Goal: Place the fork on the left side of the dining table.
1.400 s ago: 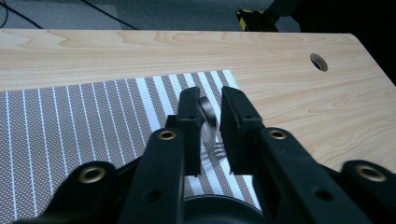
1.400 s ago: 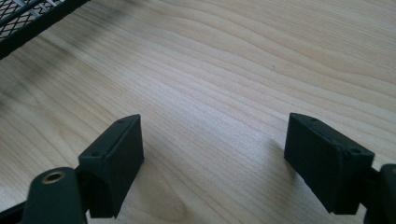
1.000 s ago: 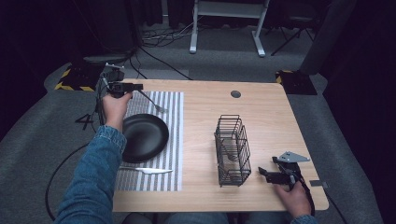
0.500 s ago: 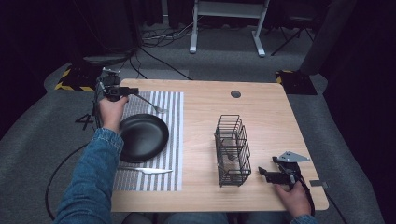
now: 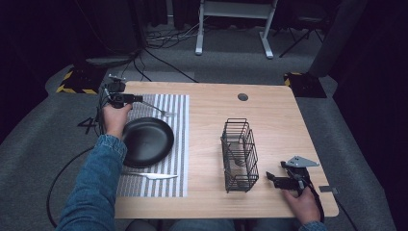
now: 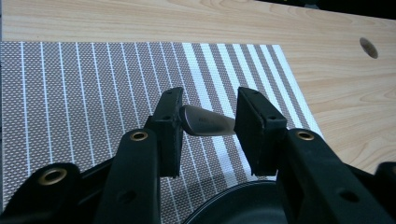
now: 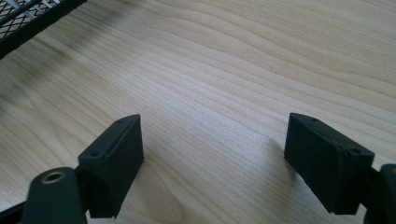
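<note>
Black plate [image 5: 146,142] on the striped mat [image 5: 171,108] near the table's [image 5: 269,115] left edge, knife [image 5: 151,176] just in front, wire basket [image 5: 239,156] right of centre.

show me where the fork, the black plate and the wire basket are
fork [image 5: 155,108], high view, on its metal handle above the striped mat
black plate [image 5: 146,142], high view, on the middle of its dish
wire basket [image 5: 239,156], high view, on its near side wall
</note>
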### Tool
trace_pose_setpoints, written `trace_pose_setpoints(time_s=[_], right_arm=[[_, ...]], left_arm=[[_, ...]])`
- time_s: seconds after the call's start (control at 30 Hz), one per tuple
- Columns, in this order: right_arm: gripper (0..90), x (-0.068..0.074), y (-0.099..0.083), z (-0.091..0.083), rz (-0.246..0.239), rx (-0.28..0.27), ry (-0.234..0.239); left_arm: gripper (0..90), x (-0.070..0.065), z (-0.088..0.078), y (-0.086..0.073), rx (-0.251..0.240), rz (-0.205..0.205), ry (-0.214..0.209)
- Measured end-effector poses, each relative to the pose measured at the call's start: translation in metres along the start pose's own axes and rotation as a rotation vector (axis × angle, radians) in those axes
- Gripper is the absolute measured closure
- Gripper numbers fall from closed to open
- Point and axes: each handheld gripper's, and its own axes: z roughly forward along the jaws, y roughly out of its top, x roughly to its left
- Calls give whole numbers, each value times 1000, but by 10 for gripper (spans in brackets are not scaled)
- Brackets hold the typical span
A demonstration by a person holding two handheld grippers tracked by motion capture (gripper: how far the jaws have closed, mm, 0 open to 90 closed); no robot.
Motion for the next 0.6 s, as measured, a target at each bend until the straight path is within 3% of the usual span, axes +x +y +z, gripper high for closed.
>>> trace_pose_setpoints(time_s=[0.13,0.23,0.6], right_arm=[[196,0,0,0,0,0,0],[197,0,0,0,0,1,0],[196,0,0,0,0,1,0]], left_arm=[[624,4,1,-2,1,-22,-17],[625,5,1,-2,4,-16,-9],[617,16,6,-9,26,-56,2]])
